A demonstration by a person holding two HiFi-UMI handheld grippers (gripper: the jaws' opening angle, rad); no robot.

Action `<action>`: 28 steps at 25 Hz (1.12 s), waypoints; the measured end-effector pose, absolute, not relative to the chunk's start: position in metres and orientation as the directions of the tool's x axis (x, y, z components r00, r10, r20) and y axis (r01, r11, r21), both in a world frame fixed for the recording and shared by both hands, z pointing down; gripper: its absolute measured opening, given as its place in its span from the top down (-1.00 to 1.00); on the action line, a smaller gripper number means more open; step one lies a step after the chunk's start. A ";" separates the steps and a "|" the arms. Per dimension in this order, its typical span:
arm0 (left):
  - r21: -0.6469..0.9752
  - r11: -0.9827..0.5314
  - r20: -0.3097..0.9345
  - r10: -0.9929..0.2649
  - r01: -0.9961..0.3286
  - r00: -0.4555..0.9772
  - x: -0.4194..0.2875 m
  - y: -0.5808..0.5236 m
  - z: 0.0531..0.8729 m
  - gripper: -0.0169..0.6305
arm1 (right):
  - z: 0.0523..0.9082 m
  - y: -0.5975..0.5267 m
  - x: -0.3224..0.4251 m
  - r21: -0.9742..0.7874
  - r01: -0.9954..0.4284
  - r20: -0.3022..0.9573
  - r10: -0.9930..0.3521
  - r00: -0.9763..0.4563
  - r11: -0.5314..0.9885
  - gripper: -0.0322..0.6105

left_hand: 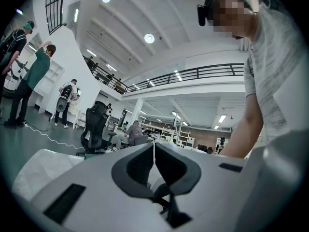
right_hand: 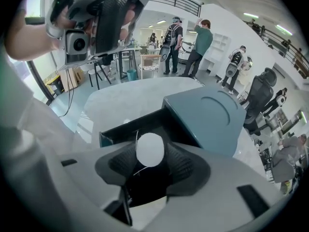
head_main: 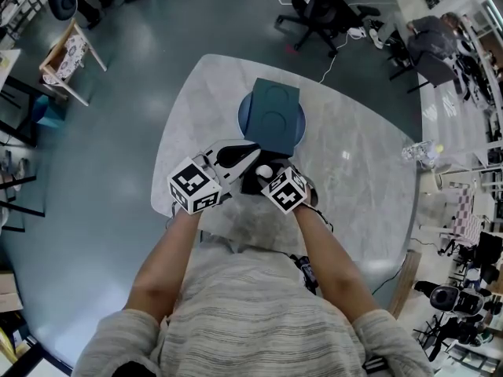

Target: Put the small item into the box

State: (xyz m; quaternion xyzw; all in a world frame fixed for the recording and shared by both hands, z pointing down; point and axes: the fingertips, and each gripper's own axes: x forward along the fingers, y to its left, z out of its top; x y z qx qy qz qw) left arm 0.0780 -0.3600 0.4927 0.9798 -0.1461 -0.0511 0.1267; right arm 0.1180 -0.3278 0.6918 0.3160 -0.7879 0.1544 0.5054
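Note:
A small white round item sits between the pads of my right gripper, just over the dark open inside of a teal box. The jaws stand wide and the pads look barely off the item. The box's lid leans back behind it. In the head view the item shows beside the right gripper, with the lid beyond. My left gripper hovers just left of the box; its jaws meet in a thin line and hold nothing.
A round blue disc lies under the lid on the pale marble table. A clear plastic wrapper rests at the table's right edge. An office chair and a wooden stool stand on the floor. People stand far behind.

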 end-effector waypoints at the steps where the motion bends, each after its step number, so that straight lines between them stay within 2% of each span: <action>1: 0.263 -0.925 -0.063 -0.299 -0.273 0.952 0.078 -0.360 0.493 0.88 | 0.690 -0.328 0.118 0.068 -0.663 0.891 -0.345 -0.296 0.745 0.26; 19: 0.256 -0.926 -0.056 -0.300 -0.276 0.952 0.077 -0.356 0.482 0.88 | 0.632 -0.325 0.117 -0.044 -0.779 0.757 -0.487 -0.435 0.626 0.26; 28: 0.244 -0.930 -0.064 -0.297 -0.274 0.953 0.076 -0.345 0.471 0.88 | 0.584 -0.319 0.122 -0.075 -0.826 0.628 -0.616 -0.475 0.559 0.30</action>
